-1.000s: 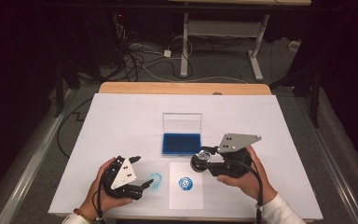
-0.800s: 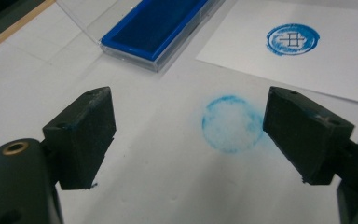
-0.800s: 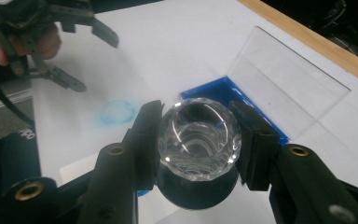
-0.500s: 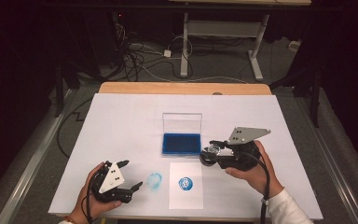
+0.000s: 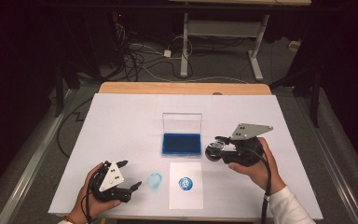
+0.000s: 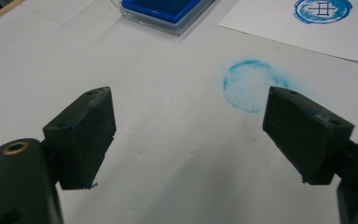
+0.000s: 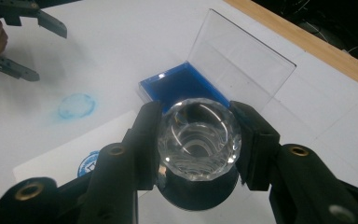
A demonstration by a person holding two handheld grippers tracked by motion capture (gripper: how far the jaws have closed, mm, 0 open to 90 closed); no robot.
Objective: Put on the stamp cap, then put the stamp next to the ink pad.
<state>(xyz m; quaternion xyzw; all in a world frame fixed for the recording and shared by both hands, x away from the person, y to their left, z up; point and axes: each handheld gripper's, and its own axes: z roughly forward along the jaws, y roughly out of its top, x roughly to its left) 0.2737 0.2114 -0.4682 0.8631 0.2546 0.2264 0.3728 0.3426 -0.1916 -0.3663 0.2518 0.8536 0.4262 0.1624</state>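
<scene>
Two risks seem possible: near the tabletop's front edge the left gripper (image 5: 129, 184), jaws wide and empty, may smear the blue smudge (image 5: 154, 180), while farther in, the right gripper (image 5: 216, 149), clamped on the stamp (image 7: 198, 139) beside the ink pad (image 5: 182, 144), may drip ink onto the printed paper (image 5: 185, 185).

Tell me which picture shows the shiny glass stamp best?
The right gripper view: the glass stamp sits close up, clamped in the right tool. The high view shows it small; the left gripper view looks elsewhere.
</scene>
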